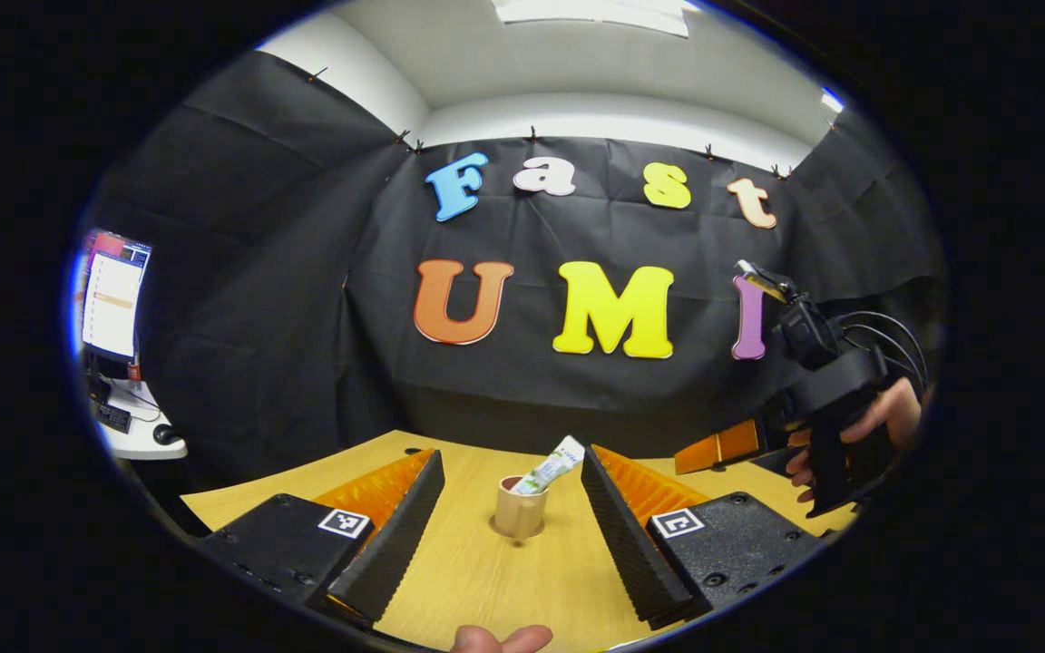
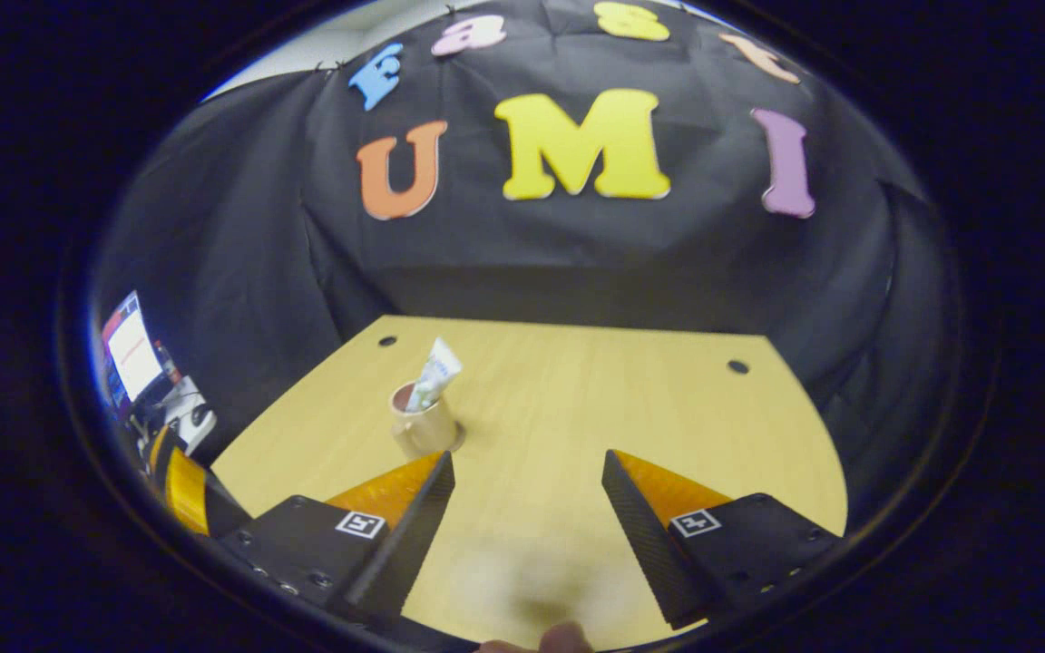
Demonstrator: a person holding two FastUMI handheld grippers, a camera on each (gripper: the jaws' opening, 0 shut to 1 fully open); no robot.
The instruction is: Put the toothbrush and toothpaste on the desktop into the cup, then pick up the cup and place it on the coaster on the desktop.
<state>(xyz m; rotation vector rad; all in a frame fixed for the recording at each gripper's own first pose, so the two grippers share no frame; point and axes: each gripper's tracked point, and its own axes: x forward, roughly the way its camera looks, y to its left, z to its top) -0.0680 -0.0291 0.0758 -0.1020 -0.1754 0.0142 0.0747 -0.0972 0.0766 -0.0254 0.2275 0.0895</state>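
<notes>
Cup: the cup (image 1: 519,508) stands upright on the wooden desktop (image 1: 486,580), toward the far half of it; in the right gripper view it (image 2: 424,423) sits left of centre, with what looks like a handle on its near-left side.
Toothpaste: the toothpaste (image 1: 551,465) is already in the cup, leaning so its upper end pokes out over the rim toward the booth wall.
Toothbrush: I cannot make one out — not in the cup, not on the bare wood; it may be hidden inside the cup or lie outside what the cameras catch.
Coaster: a thin dark edge shows under the cup's base in both views; whether that is the coaster or just shadow is too small to tell.
Left gripper: the left gripper (image 1: 512,535) has its fingers spread wide apart, holding nothing, aimed at the cup, which sits between and beyond the fingertips without touching them.
Right gripper: the right gripper (image 2: 527,531) is likewise spread and empty, with the cup off to its left and well apart; in the left gripper view a hand (image 1: 858,435) holds it above the desktop's right edge.
Progress: the toothpaste step looks done — my judgement is that the toothbrush and the coaster placement cannot be confirmed.
Hard to make out: a blurred patch on the near desktop in the right gripper view.
</notes>
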